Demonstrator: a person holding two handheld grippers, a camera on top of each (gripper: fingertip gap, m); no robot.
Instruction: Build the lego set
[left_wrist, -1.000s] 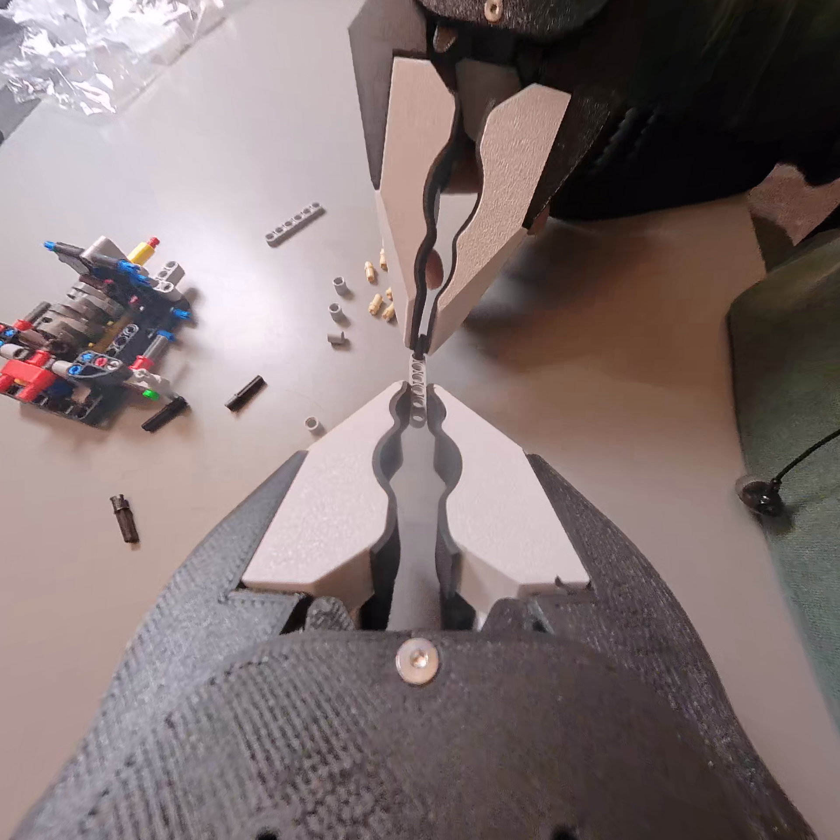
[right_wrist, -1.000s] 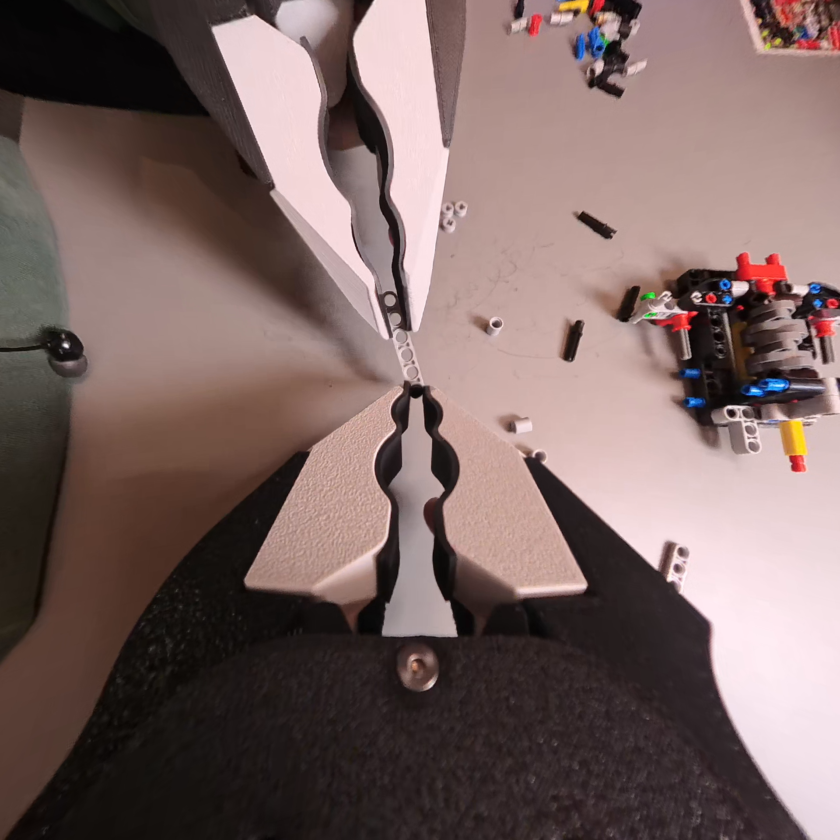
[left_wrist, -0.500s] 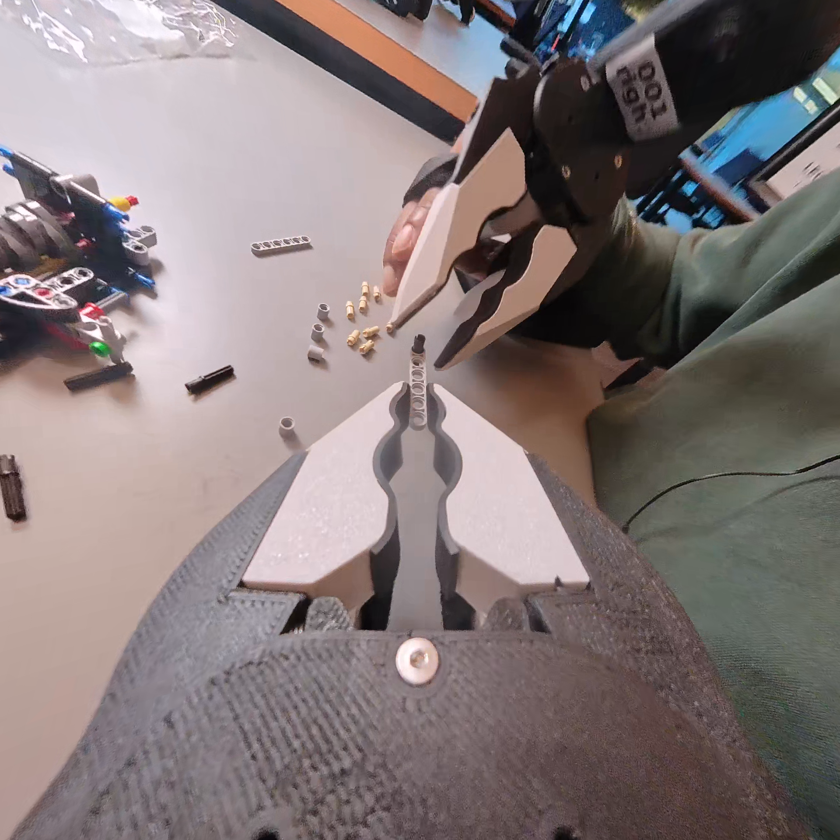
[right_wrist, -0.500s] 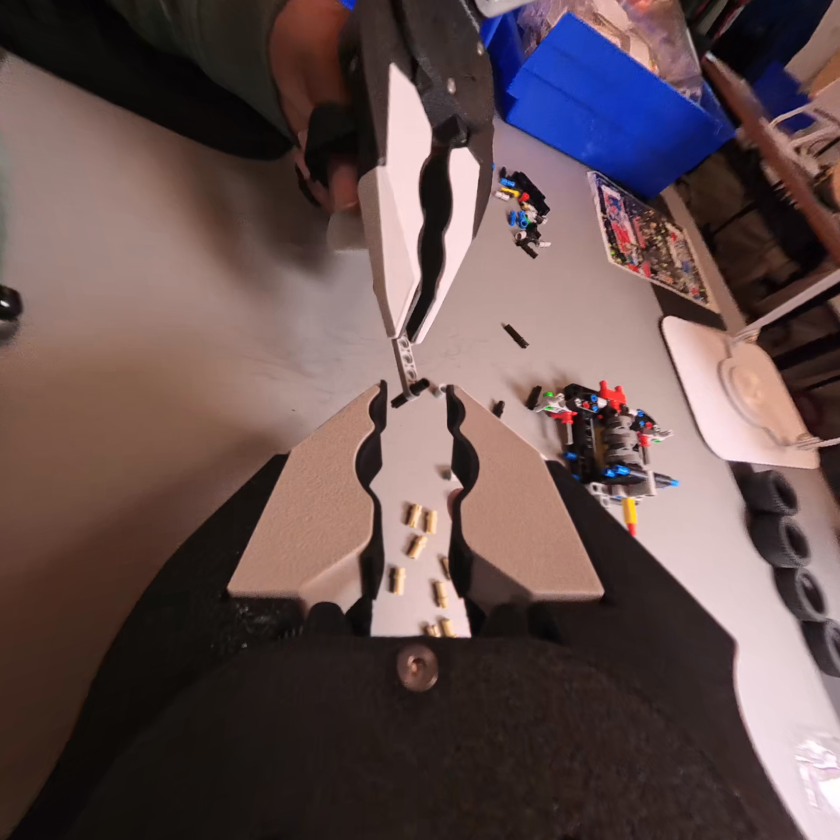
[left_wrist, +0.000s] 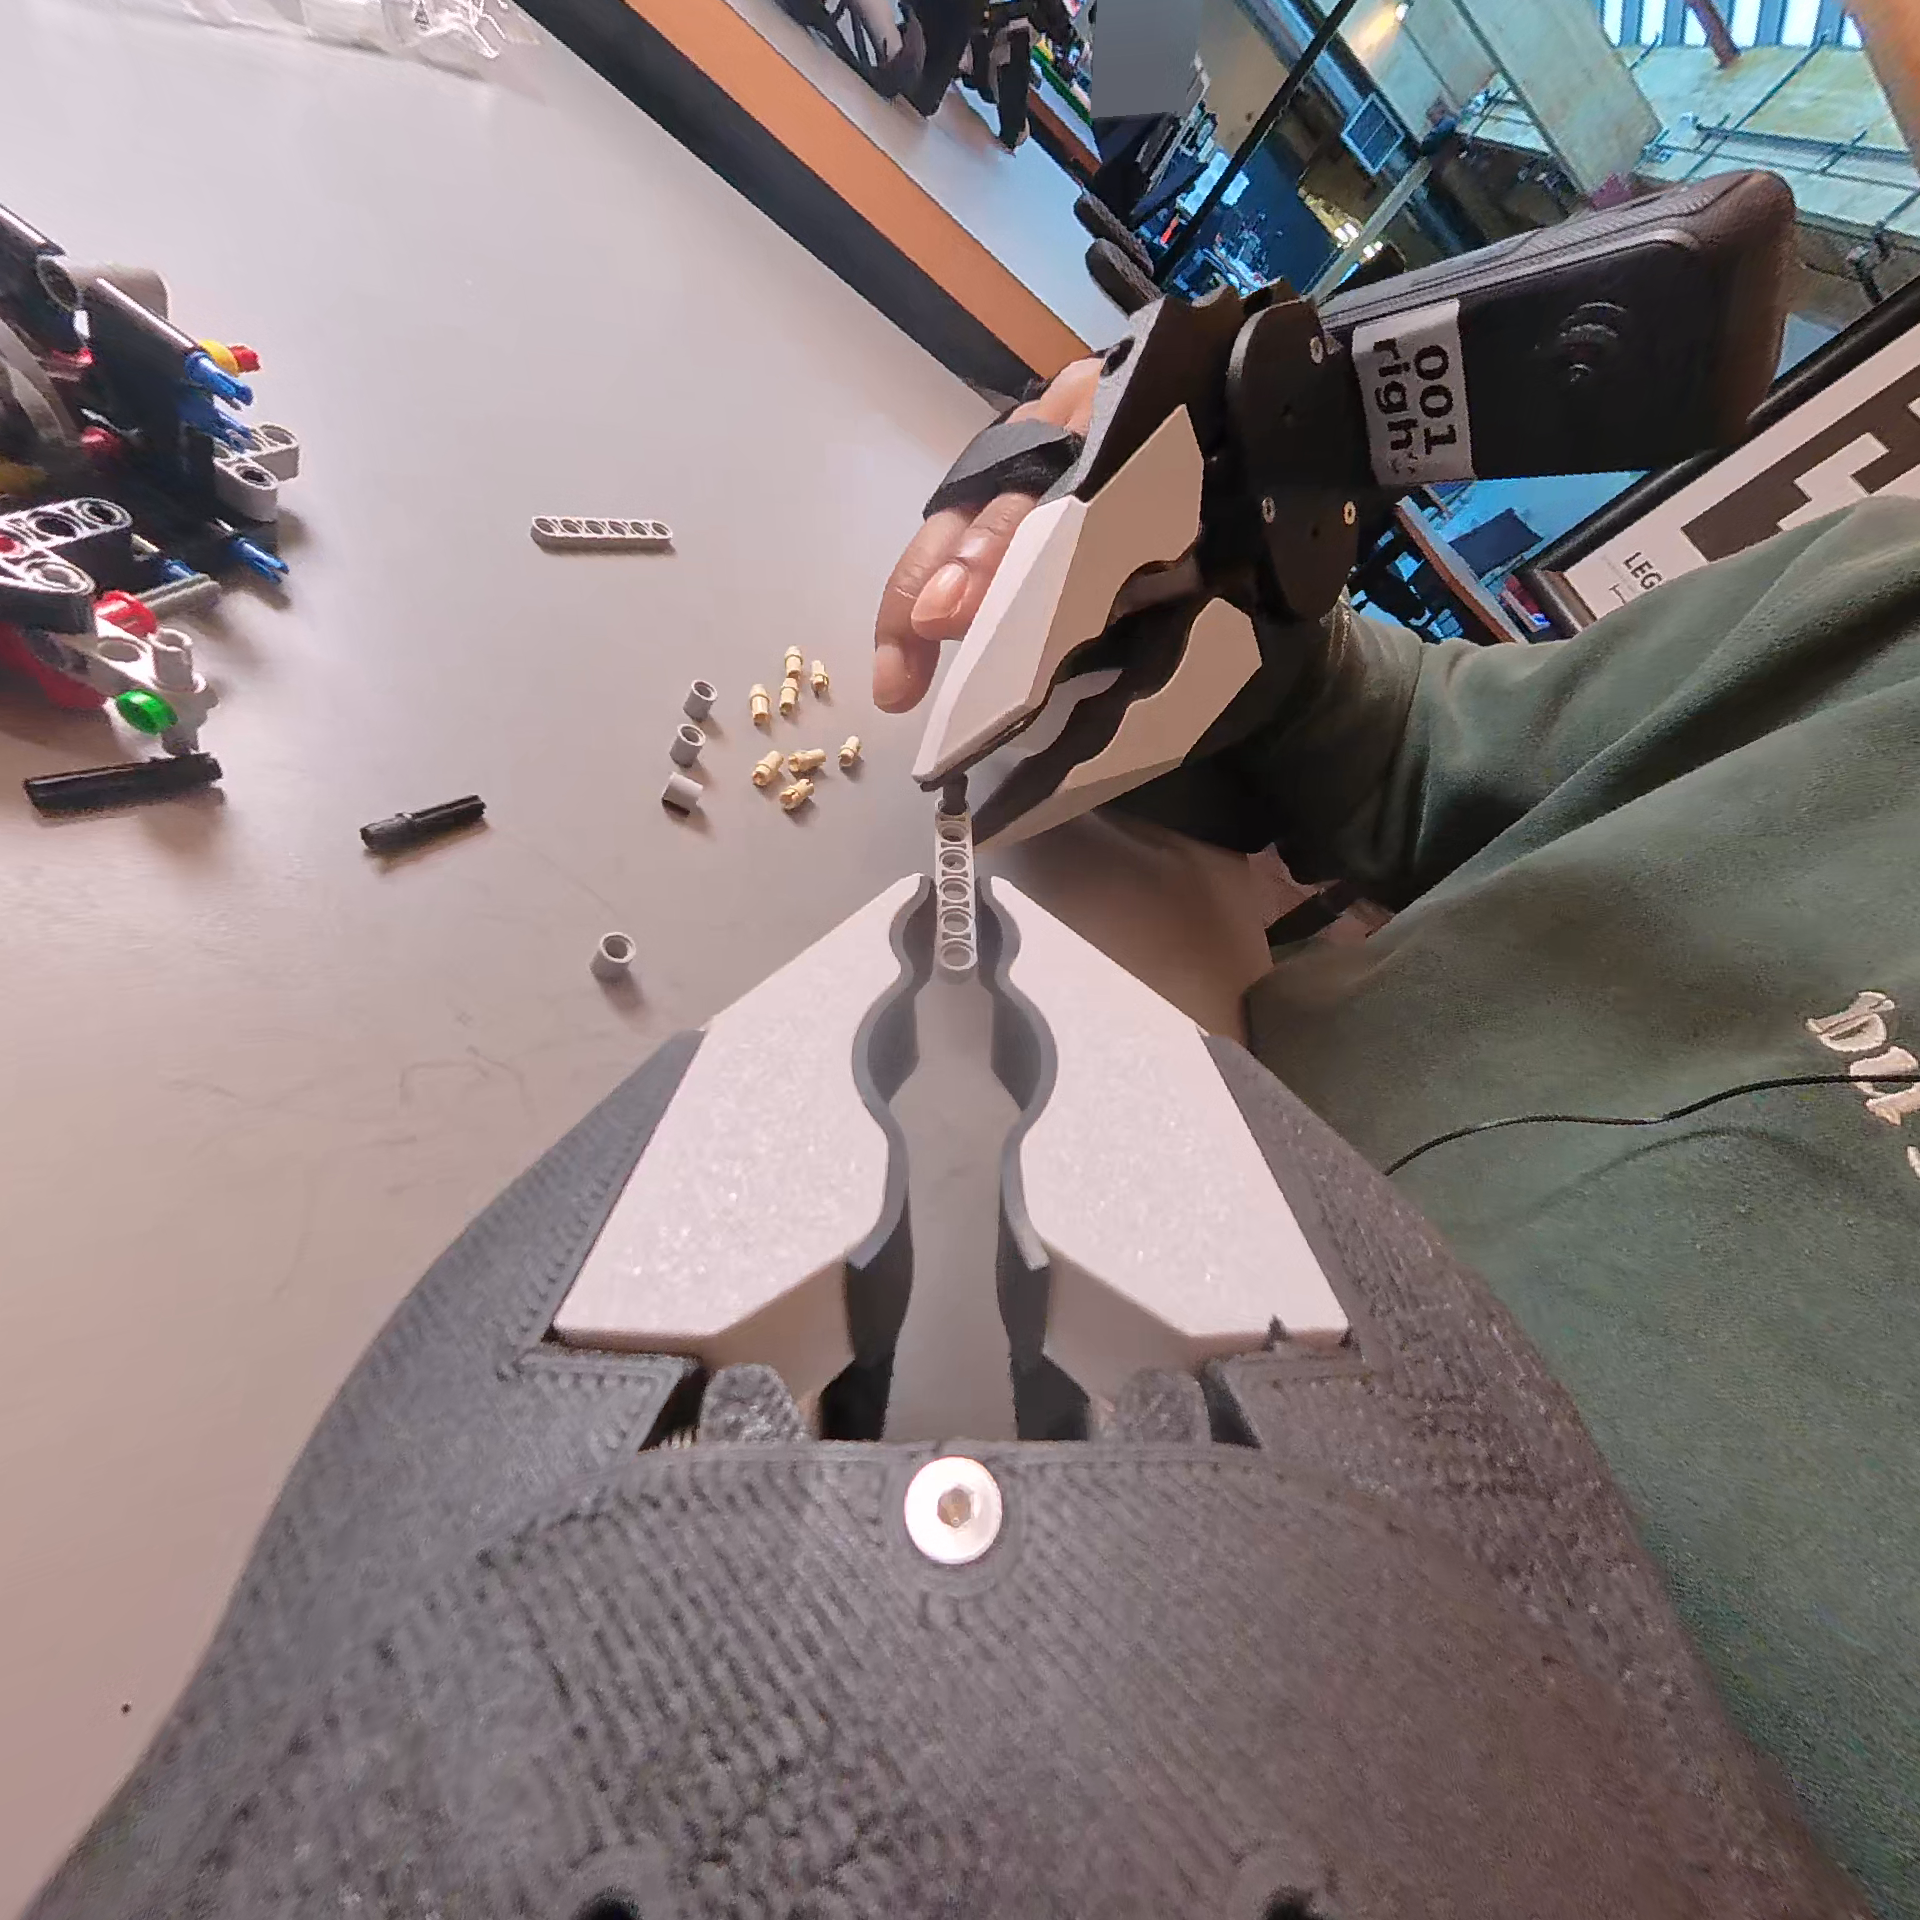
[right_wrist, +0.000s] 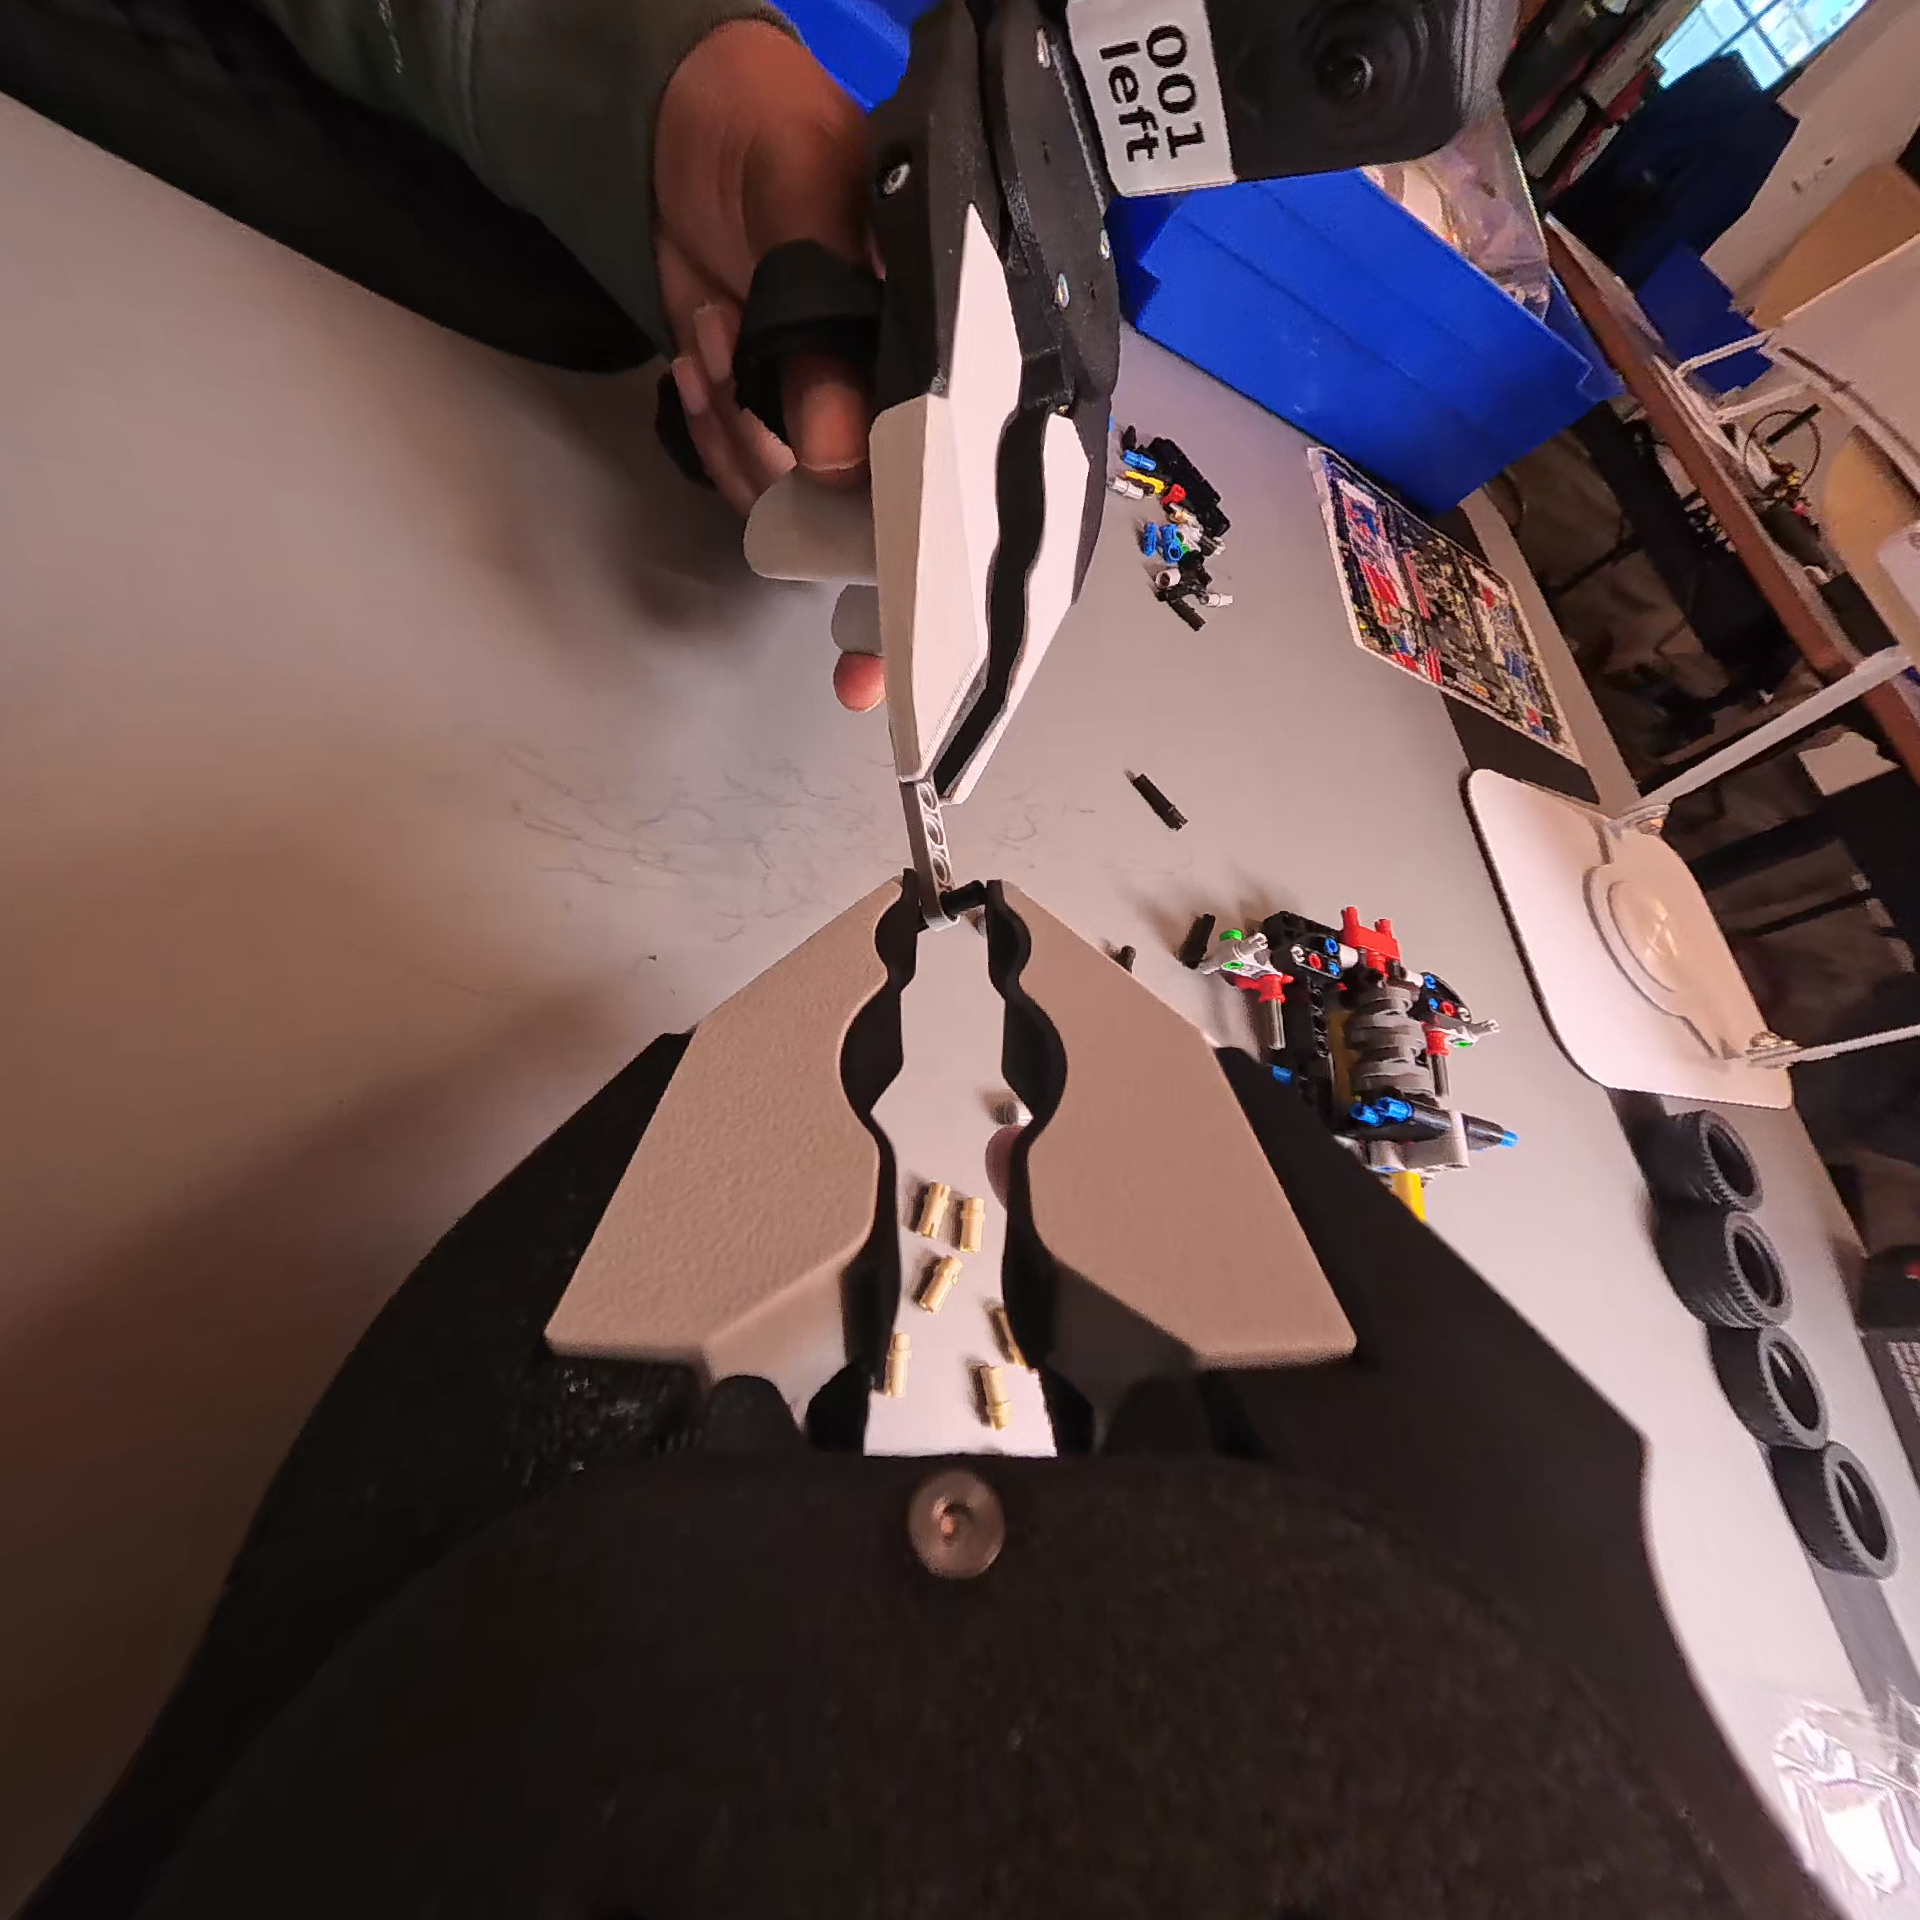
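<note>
My left gripper (left_wrist: 956, 883) is shut on a light grey beam with holes (left_wrist: 957, 894), which sticks out past its tips above the table. A short black pin (left_wrist: 951, 805) sits in the beam's far end. My right gripper (right_wrist: 948, 891) is closed over that end, one finger against the beam (right_wrist: 932, 847) and the other against the black pin (right_wrist: 968, 896). The right gripper also shows in the left wrist view (left_wrist: 951, 802), and the left gripper in the right wrist view (right_wrist: 930, 779). The part-built model (right_wrist: 1371, 1029) stands on the table to the right; it also shows in the left wrist view (left_wrist: 104, 520).
On the table lie tan pins (left_wrist: 795, 727), grey bushes (left_wrist: 686, 748), a long grey beam (left_wrist: 601, 532) and black axles (left_wrist: 421, 821). Farther off are a pile of loose parts (right_wrist: 1174, 520), a booklet (right_wrist: 1444, 592), blue bins (right_wrist: 1330, 301), tyres (right_wrist: 1756, 1268) and a white base (right_wrist: 1621, 956). My left and right fingertips are right by each other. Both grippers' tips are roughly 15 centimetres from the part-built model (right_wrist: 1371, 1029).
The right gripper, shut at the beam's tip a second ago, opened and has now closed sideways over the beam end and pin. Both grippers have tilted up from the table.
</note>
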